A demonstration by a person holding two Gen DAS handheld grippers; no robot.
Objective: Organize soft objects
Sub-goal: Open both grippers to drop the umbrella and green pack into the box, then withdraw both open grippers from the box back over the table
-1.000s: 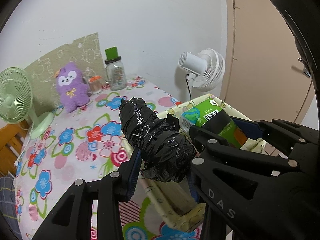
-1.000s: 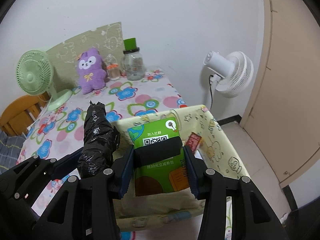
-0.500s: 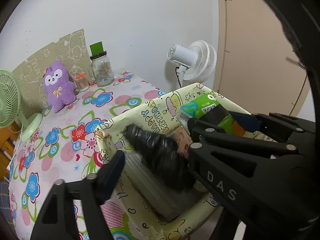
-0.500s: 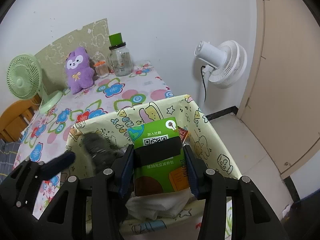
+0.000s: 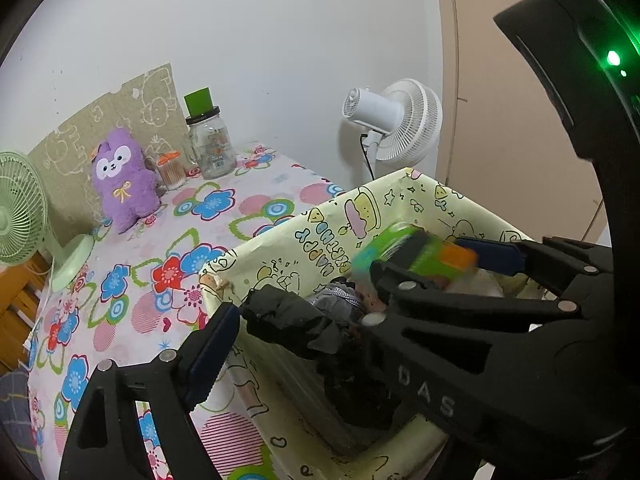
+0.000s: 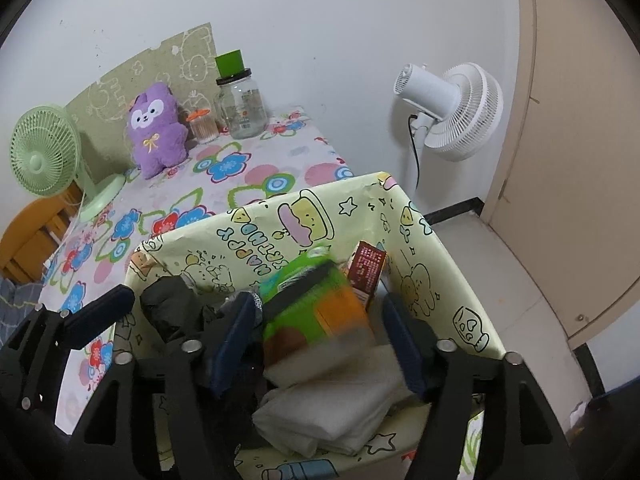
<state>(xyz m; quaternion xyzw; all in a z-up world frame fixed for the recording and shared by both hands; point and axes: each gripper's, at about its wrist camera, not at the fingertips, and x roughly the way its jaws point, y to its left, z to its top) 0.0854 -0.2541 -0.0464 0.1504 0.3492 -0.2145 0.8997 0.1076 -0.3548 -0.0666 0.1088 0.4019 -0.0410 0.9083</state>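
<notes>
A yellow cartoon-print fabric bin (image 5: 320, 220) (image 6: 440, 256) stands at the near edge of the flowered table. My left gripper (image 5: 296, 344) is open over the bin; the black plastic bundle (image 5: 288, 322) (image 6: 168, 308) lies loose between its jaws, resting inside the bin. My right gripper (image 6: 320, 344) is open; the green packet (image 6: 312, 304) (image 5: 404, 252) is blurred and dropping between its jaws into the bin. White folded cloth (image 6: 332, 412) and a red box (image 6: 366, 270) lie in the bin.
A purple plush toy (image 6: 158, 128), a glass jar with green lid (image 6: 240, 104), a small orange-lidded jar (image 6: 202, 124) and a green desk fan (image 6: 44, 156) stand at the table's far side. A white floor fan (image 6: 452, 112) stands right of the table, by a beige door.
Both grippers lowered over the bin and opened. The black bundle left the left gripper's hold and lies in the bin. The green packet is slipping out of the right gripper.
</notes>
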